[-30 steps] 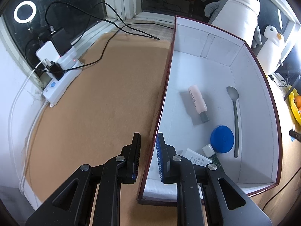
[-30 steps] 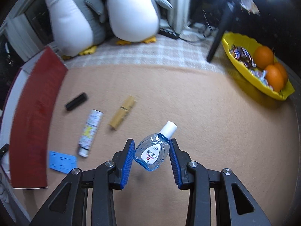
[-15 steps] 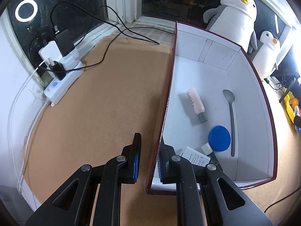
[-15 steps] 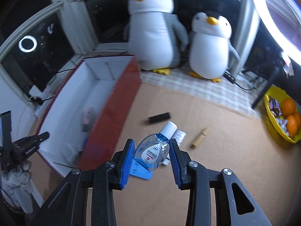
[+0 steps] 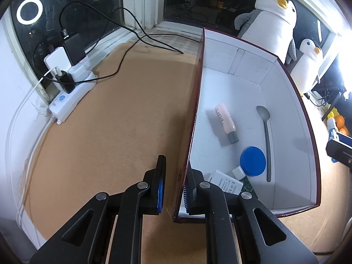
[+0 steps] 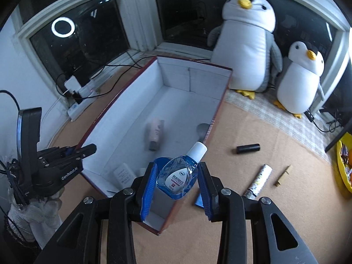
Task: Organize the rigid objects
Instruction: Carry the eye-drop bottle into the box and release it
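My right gripper (image 6: pixel 177 182) is shut on a clear blue eye-drop bottle (image 6: pixel 179 175) with a white cap, held above the near right wall of the white-lined red box (image 6: pixel 217 112). My left gripper (image 5: pixel 173 187) is shut on the box's left wall (image 5: pixel 193 118) near its front corner; it also shows in the right wrist view (image 6: pixel 72 154). In the box lie a pink bottle (image 5: pixel 225 122), a grey spoon (image 5: pixel 265 132), a blue lid (image 5: pixel 252 158) and a white adapter (image 5: pixel 226 183).
On the tan mat right of the box lie a black cylinder (image 6: pixel 248 148), a printed tube (image 6: pixel 259 180), a wooden stick (image 6: pixel 282 175) and a blue card (image 6: pixel 199 200). Two plush penguins (image 6: pixel 248 41) stand behind. A yellow fruit tray (image 6: pixel 343 167) sits far right. A power strip (image 5: pixel 68 94) with cables lies left.
My right gripper has carried the eye-drop bottle left, from over the mat to above the box's right wall. My left gripper has closed further on the box's left wall.
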`<state>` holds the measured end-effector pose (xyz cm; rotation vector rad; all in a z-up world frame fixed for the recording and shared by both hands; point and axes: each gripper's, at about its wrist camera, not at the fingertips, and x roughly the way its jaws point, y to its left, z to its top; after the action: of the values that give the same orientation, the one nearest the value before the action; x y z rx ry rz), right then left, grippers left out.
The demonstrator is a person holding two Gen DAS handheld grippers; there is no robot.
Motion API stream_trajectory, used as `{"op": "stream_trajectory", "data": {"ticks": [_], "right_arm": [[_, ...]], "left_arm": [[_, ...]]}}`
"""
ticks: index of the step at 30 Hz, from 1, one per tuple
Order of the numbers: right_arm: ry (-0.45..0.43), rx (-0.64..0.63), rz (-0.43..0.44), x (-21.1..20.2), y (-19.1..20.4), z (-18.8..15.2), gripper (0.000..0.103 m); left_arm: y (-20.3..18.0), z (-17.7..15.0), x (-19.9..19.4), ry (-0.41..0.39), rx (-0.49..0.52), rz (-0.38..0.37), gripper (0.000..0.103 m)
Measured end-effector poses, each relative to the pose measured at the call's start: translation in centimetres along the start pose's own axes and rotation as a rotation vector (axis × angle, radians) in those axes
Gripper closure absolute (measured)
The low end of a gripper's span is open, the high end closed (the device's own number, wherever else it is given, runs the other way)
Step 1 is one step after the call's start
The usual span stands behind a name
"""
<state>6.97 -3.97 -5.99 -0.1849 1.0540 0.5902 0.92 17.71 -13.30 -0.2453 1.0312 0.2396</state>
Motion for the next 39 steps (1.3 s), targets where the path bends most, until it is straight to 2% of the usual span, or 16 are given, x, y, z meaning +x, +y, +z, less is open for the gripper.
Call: {"op": "stream_trajectory", "data": {"ticks": [12,31,33,35,39], "right_arm": [[0.06,-0.055,0.009,3.4,3.3,0.5,0.069],[0.076,-0.066,0.028,4.4,3.4,0.6,0.069],[0.073,-0.068,0.031,4.4,3.4,0.6,0.068],[0.07,-0.069,0.031,4.4,3.4,0.6,0.061],[0.063,-0.075,0.036,4.3,3.4,0.6,0.055]], "left_arm": [[0.1,0.0,0.0,-0.005,0.0,-0.015,0.091],[0.0,-0.1,0.2,0.002,0.002,-0.005,0.091],[-0.1,-0.1,0.2,0.004,0.002,-0.002,0.091],[-0.1,0.0,0.2,0.005,0.002,0.0,0.091],[-0.1,0.0,0.3,0.007,0.002,0.003,0.091]]}}
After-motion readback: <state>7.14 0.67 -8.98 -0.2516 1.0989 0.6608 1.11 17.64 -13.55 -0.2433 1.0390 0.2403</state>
